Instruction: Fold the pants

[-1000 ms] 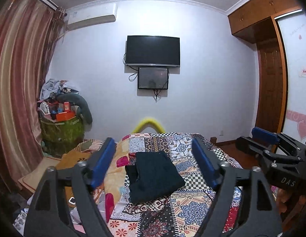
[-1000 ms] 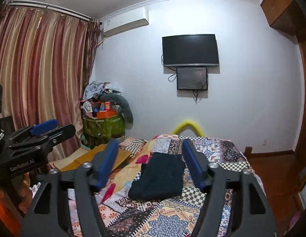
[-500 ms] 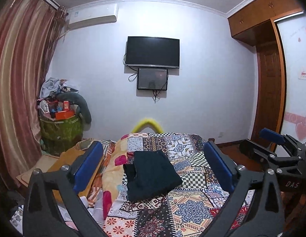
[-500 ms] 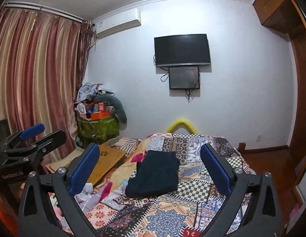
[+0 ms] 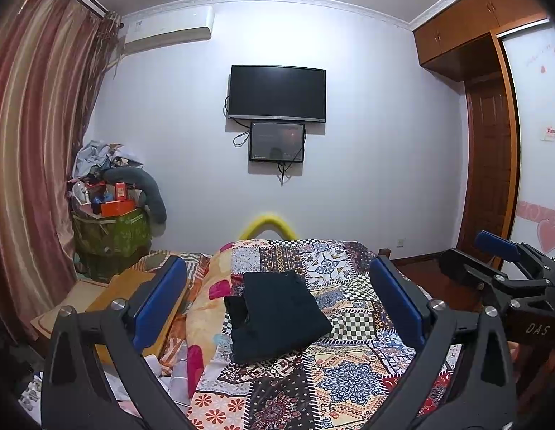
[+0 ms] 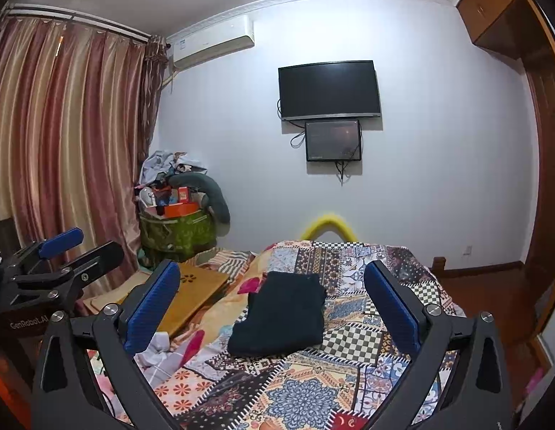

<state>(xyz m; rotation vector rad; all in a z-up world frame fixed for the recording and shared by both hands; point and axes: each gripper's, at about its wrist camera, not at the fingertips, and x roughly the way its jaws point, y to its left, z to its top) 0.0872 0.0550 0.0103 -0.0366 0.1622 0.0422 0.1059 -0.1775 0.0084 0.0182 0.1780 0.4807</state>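
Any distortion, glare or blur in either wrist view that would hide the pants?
Left wrist view: strong fisheye bending at the curtain, dark corners, pants sharp on the quilt. Right wrist view: same bending and vignette, dim even room light, no glare, pants clear.

Bed (image 5: 349, 369) under a patchwork quilt (image 6: 352, 344), folded dark pants (image 5: 277, 315) lying mid-quilt, an orange floral blanket (image 5: 205, 308) bunched just left of the pants

White wall (image 5: 384, 161), mounted TV (image 5: 277, 93), striped curtains (image 6: 62, 136), wooden wardrobe (image 5: 488, 165), patchwork-covered bed (image 6: 349, 376).
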